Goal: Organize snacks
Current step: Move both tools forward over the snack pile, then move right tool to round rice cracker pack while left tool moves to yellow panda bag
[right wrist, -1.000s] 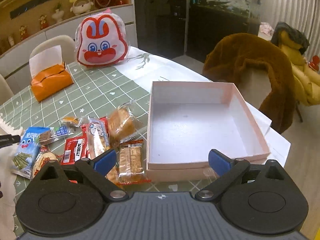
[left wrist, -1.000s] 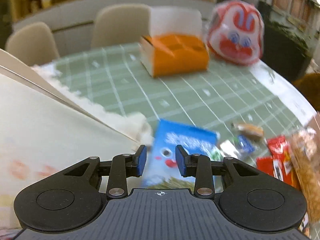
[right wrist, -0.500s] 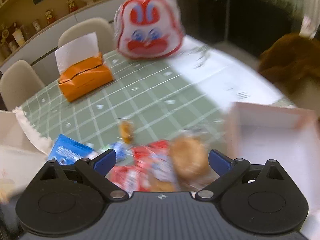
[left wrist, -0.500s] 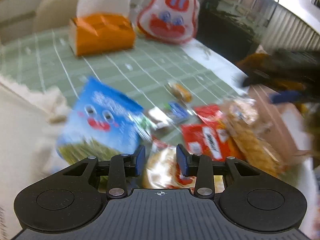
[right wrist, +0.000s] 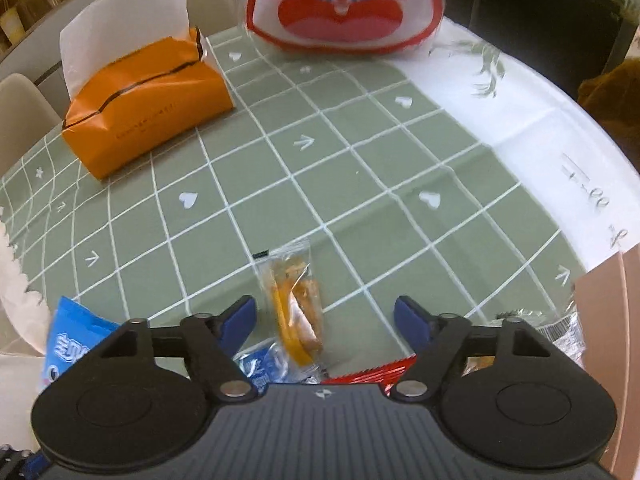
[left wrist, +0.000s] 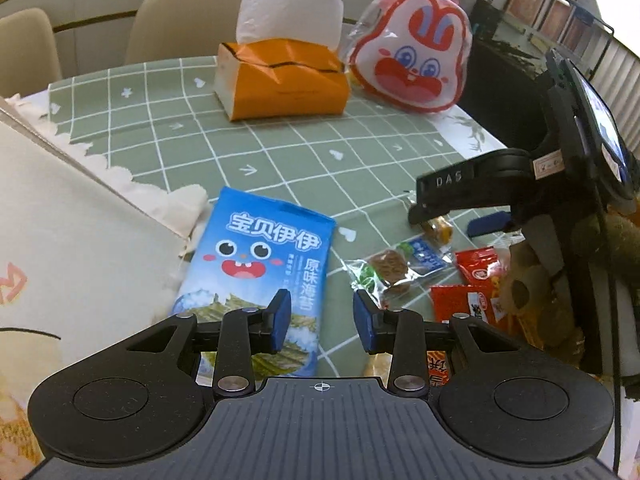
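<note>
A blue seaweed packet (left wrist: 264,256) lies flat on the green checked cloth (left wrist: 304,160). My left gripper (left wrist: 322,322) hovers over its right edge, jaws narrowly apart and gripping nothing. To the right lies a pile of small snacks: a brown cracker in clear wrap (left wrist: 388,268) and red packets (left wrist: 476,268). My right gripper (right wrist: 324,320) is low over a small clear-wrapped orange snack (right wrist: 296,312). Its jaws are closing with that snack between them, and the pads are not touching it. The left wrist view shows the right gripper (left wrist: 444,224) from the side, over the same snack (left wrist: 440,230).
An orange tissue box (right wrist: 148,104) and a rabbit-faced bag (right wrist: 344,4) stand at the far side. A corner of the pink box (right wrist: 608,320) shows at the right. A cream board (left wrist: 60,240) lies at the left, with pale chairs (left wrist: 188,20) behind the table.
My right gripper has swung left from the pink box down over the snack pile, and its jaws have narrowed. It has come into the left wrist view. The left gripper's view has swung back left.
</note>
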`<action>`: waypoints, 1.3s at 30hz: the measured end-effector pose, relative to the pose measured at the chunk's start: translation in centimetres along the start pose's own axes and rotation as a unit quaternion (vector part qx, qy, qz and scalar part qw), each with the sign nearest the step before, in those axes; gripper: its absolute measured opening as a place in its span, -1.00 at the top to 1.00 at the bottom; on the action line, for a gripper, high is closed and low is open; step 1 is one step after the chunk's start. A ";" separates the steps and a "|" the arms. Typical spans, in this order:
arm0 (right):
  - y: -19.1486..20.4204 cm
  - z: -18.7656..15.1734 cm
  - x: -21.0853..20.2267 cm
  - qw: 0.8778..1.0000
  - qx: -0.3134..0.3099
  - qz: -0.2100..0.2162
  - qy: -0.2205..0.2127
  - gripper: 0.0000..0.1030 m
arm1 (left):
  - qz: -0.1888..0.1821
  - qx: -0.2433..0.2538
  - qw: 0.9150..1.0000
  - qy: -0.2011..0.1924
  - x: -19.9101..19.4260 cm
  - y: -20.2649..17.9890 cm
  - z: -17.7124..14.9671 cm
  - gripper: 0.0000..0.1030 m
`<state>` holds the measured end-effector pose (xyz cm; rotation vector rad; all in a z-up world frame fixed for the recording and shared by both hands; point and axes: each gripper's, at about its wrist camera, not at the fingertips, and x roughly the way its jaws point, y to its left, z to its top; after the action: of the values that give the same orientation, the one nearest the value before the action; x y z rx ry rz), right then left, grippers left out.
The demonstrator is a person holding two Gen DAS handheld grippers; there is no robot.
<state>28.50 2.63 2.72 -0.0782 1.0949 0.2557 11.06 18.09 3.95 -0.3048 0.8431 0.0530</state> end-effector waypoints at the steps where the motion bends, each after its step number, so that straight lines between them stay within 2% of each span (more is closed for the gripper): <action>1: 0.1 0.0 -0.1 1.000 -0.008 -0.003 0.000 -0.09 | -0.005 -0.004 1.000 -0.002 -0.2 0.0 0.1 0.24; 2: 0.3 0.1 -0.2 1.000 -0.017 -0.003 0.002 0.23 | -0.010 -0.008 1.000 -0.007 -0.5 -0.1 0.3 0.24; 4: 0.3 0.1 -0.7 1.000 -0.029 0.006 0.011 0.51 | -0.021 -0.019 0.999 -0.022 -1.0 -0.2 1.1 0.24; 6: 0.1 -0.2 -1.7 0.999 -0.033 0.012 0.008 0.53 | -0.026 -0.032 0.998 -0.039 -1.4 -0.2 1.9 0.24; 9: -0.3 -0.8 -3.9 0.999 -0.046 0.025 0.001 0.64 | -0.010 -0.037 0.998 -0.051 -0.8 -0.3 3.0 0.24; 13: -1.8 -2.8 -7.2 0.998 -0.040 0.057 -0.001 0.70 | -0.001 -0.016 0.999 -0.044 1.9 -0.8 3.9 0.24; 18: -3.4 -6.1 -9.1 0.998 -0.030 0.062 0.013 0.72 | -0.024 0.038 0.999 0.002 4.7 -2.2 3.1 0.24; 21: -4.3 -7.5 -9.4 0.998 -0.021 0.057 0.017 0.72 | -0.021 0.080 0.996 0.020 5.1 -3.3 2.0 0.22; 25: -5.1 -8.6 -9.7 0.998 -0.003 0.062 0.020 0.71 | -0.052 0.087 0.994 0.035 4.5 -3.6 1.4 0.22; 27: -4.9 -9.3 -10.3 0.998 -0.007 0.057 0.012 0.71 | -0.055 0.082 0.995 0.022 3.4 -3.4 1.6 0.21; 30: -4.7 -9.8 -11.1 0.998 -0.013 0.062 0.007 0.54 | 0.000 0.046 0.999 -0.019 1.4 -1.6 2.2 0.21; 32: -4.7 -9.8 -11.1 0.998 -0.007 0.069 0.007 0.34 | 0.043 0.003 0.999 -0.025 1.1 0.2 2.5 0.22; 34: -4.5 -9.8 -10.8 0.998 -0.004 0.069 0.009 0.29 | 0.075 -0.033 0.997 -0.018 1.4 1.9 2.5 0.22; 36: -4.3 -9.9 -10.3 0.998 0.000 0.069 0.012 0.29 | 0.093 -0.043 0.995 -0.007 2.0 2.8 2.3 0.23; 39: -4.0 -10.0 -10.0 0.997 -0.002 0.070 0.016 0.22 | 0.107 -0.032 0.993 -0.026 2.5 3.0 2.0 0.24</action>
<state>16.41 -4.77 6.74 -0.0087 1.1335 0.3833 13.63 21.35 2.60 -0.2706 0.8213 0.2871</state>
